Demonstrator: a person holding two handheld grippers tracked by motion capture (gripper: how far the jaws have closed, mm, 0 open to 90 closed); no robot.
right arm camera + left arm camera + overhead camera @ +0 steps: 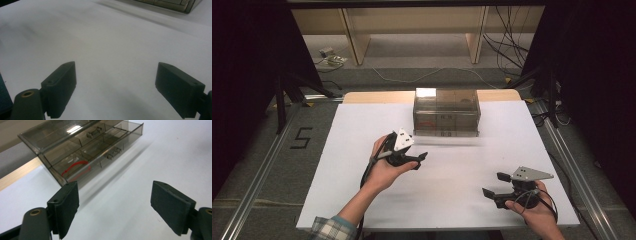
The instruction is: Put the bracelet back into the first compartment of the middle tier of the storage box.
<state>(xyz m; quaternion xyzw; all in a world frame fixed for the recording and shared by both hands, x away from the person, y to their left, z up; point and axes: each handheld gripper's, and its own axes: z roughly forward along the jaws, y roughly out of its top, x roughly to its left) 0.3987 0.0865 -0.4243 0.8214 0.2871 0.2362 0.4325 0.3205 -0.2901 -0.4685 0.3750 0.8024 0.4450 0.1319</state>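
A smoky clear plastic box (447, 117) with several compartments stands at the back middle of the white table top (362, 170). A thin red loop (76, 168) lies in one compartment near the box's corner. My left gripper (418, 152) is held just in front of the box's left end, a little short of it. In the left gripper view the box (82, 147) lies ahead, and my left gripper (115, 192) is open with only bare table between its jaws. My right gripper (495, 184) rests near the front right, open over bare table (116, 72).
A wooden strip (377, 96) runs along the table's far edge behind the box. Metal rails (257, 175) flank the table on both sides. Cables (507, 45) and wooden shelf legs (357, 45) lie on the floor beyond. A corner of the box (172, 5) shows at the top of the right gripper view.
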